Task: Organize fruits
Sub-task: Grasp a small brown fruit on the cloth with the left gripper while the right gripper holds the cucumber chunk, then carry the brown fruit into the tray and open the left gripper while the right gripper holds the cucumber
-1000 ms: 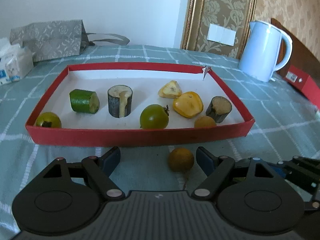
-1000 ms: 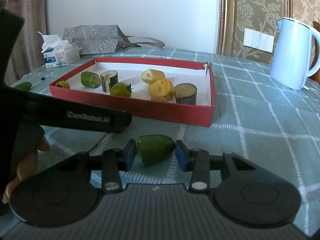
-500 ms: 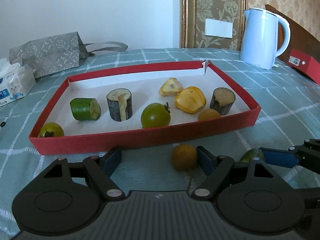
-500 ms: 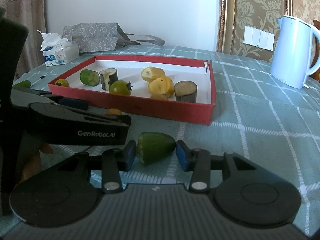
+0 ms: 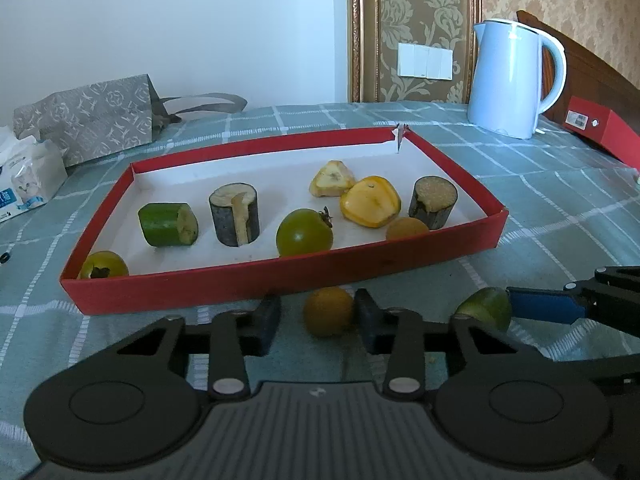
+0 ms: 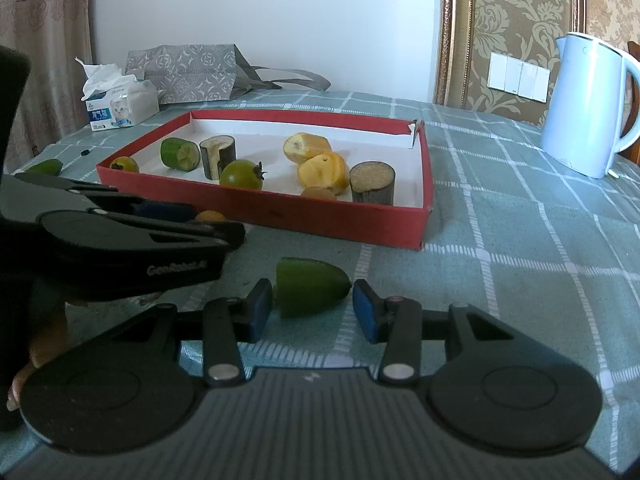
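Note:
A red tray [image 5: 280, 276] with a white floor holds several fruit pieces: green tomatoes, banana chunks, a yellow piece. It also shows in the right wrist view [image 6: 304, 216]. A small orange fruit [image 5: 328, 311] lies on the cloth in front of the tray, between the fingers of my left gripper [image 5: 316, 318], which is open around it with the right finger close. My right gripper [image 6: 313, 310] is open around a green fruit piece [image 6: 310, 288] on the cloth, pads close but apart. That piece also shows in the left wrist view [image 5: 486, 306].
A pale blue kettle [image 5: 516, 80] stands at the back right beside a red box [image 5: 600, 132]. A patterned bag [image 5: 92, 116] and a tissue pack [image 5: 28, 176] lie at the back left. Another green piece [image 6: 46, 167] lies left of the tray.
My left gripper has closed in on the orange fruit, its fingers narrower than before. My right gripper has stayed around the green piece.

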A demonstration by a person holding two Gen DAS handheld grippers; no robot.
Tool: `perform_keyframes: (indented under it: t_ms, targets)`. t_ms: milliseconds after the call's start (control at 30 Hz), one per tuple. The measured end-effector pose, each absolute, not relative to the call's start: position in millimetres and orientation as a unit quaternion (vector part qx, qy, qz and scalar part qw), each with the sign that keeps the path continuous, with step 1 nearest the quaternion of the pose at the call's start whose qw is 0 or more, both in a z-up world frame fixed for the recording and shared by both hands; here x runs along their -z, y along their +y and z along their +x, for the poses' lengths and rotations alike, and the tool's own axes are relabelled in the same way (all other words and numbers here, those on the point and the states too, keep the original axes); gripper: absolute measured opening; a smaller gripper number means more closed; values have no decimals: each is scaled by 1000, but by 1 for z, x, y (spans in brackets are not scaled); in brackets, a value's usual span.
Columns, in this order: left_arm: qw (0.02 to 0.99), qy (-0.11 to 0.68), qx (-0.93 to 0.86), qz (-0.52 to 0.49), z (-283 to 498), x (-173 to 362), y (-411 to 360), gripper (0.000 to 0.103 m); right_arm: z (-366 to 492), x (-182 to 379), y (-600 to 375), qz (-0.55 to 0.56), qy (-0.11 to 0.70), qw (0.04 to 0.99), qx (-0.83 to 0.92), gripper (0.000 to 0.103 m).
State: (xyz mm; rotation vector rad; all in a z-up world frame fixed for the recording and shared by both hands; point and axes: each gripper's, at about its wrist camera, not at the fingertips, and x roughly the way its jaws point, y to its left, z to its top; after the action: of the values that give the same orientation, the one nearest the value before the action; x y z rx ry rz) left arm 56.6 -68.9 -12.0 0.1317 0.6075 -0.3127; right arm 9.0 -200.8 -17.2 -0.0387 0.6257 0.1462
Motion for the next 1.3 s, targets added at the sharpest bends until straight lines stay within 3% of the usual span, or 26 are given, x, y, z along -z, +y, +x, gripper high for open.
perform_keyframes:
  t_ms: [133,233,400,600,733,1033,1300]
  targets:
    - [941,295,154,62,53,10,-64,27,9,18,-200,-22,308,948,-76,47]
    - [944,286,152,63,48,9,-58,27,9,18,-201,-18,309,948,-82,52]
    - [945,280,153,68,40,8,-50,27,10,18,-200,-18,312,945,-91,74]
    - [943,286,158,67,43,10,-50,27,10,18,-197,-38,309,947,-77,74]
    - [942,291,155,65,49,11,-53,28,8,16,-202,-38,302,951,-64,86]
    - [942,291,157,53,57,11,-53,25,9,16,-216,-4,303,951,-62,87]
    - [947,274,159,51,47,7,-45,25,7,15,-216,-5,300,951,-69,81]
